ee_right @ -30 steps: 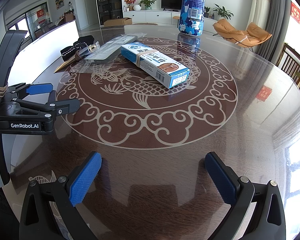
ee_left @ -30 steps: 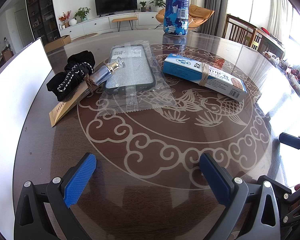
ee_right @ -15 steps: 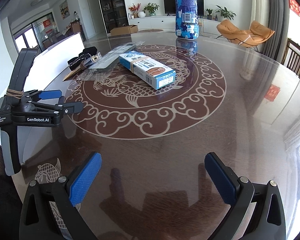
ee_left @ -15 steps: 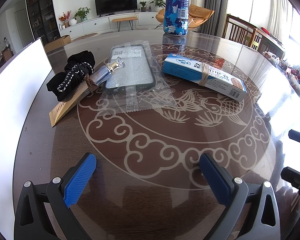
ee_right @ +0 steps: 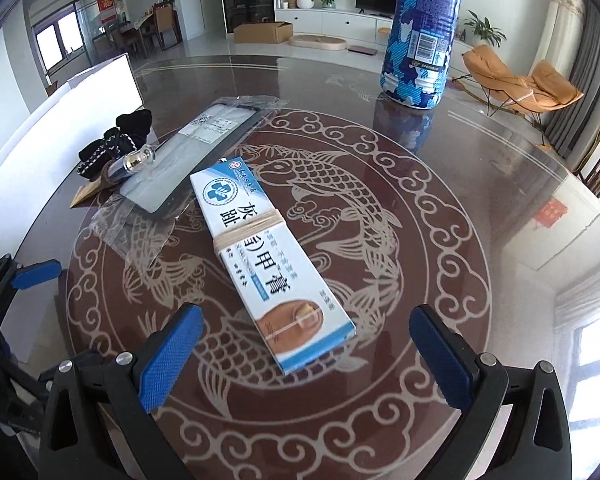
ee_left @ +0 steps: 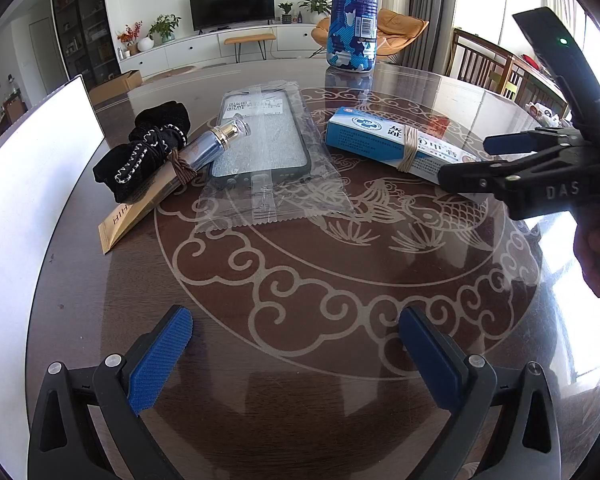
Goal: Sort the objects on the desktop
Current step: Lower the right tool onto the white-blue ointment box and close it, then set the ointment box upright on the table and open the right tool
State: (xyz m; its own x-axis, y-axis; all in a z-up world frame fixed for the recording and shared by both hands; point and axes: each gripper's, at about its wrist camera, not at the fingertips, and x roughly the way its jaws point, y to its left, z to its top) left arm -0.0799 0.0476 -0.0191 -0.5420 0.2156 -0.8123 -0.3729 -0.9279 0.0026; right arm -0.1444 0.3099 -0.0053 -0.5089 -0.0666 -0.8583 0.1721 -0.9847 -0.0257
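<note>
A blue-and-white ointment box [ee_right: 268,268] with a rubber band around it lies on the round glass-topped table [ee_right: 440,240]. My right gripper [ee_right: 306,320] is open, its fingers standing either side of the box's near end without touching it. The left wrist view shows that right gripper [ee_left: 476,160] over the box [ee_left: 380,144]. My left gripper [ee_left: 294,322] is open and empty over bare table. A phone case in a clear bag [ee_left: 260,140], a small perfume bottle [ee_left: 216,142], a black scrunchie [ee_left: 144,156] and a tan card [ee_left: 128,216] lie at the left.
A tall blue camouflage bottle [ee_right: 424,28] stands upright at the far side of the table. A white board [ee_left: 32,184] runs along the left edge. A hand [ee_left: 596,252] holds the right gripper's handle. Chairs [ee_left: 484,60] stand beyond the right rim.
My right gripper has moved forward to the ointment box, whose near end now sits between its open fingers. The left gripper and the objects have not moved.
</note>
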